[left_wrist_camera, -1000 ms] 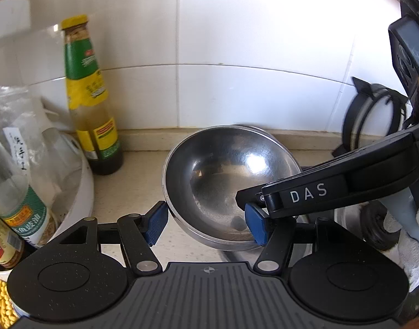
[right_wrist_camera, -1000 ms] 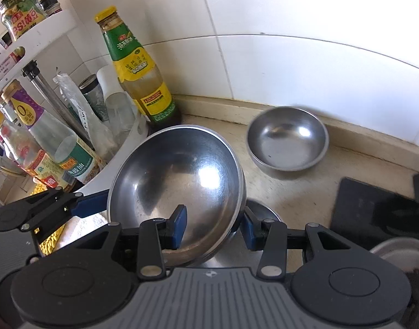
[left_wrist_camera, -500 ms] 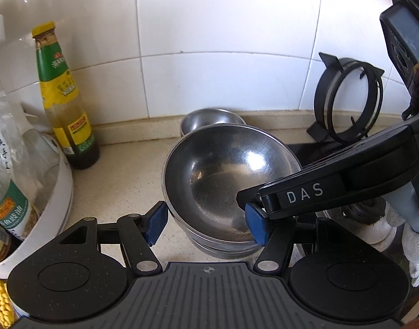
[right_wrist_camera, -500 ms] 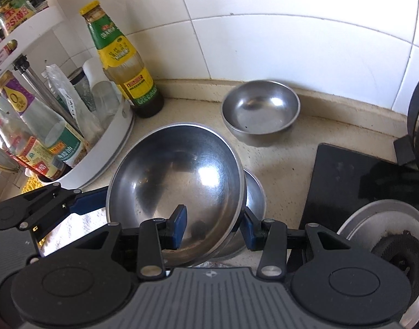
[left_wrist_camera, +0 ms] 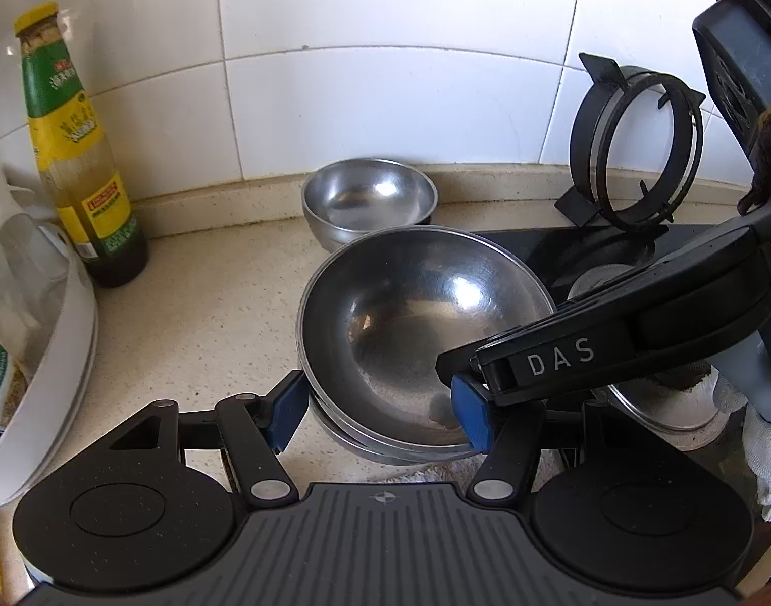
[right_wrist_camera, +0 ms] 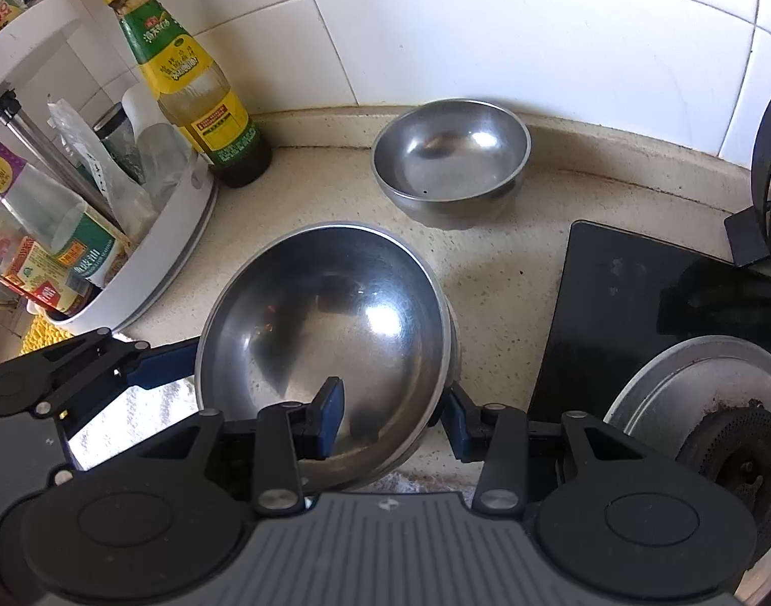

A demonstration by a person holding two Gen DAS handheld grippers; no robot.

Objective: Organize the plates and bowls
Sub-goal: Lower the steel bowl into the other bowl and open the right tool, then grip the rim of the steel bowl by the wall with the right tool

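A large steel bowl (left_wrist_camera: 420,313) (right_wrist_camera: 324,323) sits nested on the rims of another steel bowl (left_wrist_camera: 365,442) (right_wrist_camera: 452,348) on the counter. My left gripper (left_wrist_camera: 377,414) clasps its near left side, one blue pad against the outer wall and the other at the near rim; its finger (right_wrist_camera: 168,363) shows along the bowl's left edge. My right gripper (right_wrist_camera: 393,421) is shut on the bowl's near right rim, one pad inside and one outside; it reaches in from the right (left_wrist_camera: 451,368). A small steel bowl (left_wrist_camera: 367,197) (right_wrist_camera: 451,156) stands apart by the tiled wall.
A green-and-yellow sauce bottle (right_wrist_camera: 193,81) and a white rack (right_wrist_camera: 158,232) of bottles stand at the left. The black stove top (right_wrist_camera: 612,303) with its burner (right_wrist_camera: 728,444) lies to the right. A pan support ring (left_wrist_camera: 637,151) leans on the wall. A white cloth (right_wrist_camera: 127,419) lies under the left gripper.
Both grippers carried the large bowl down and rightward, away from the sauce bottle. It settled from hovering onto the lower bowl. The small bowl came into the left wrist view.
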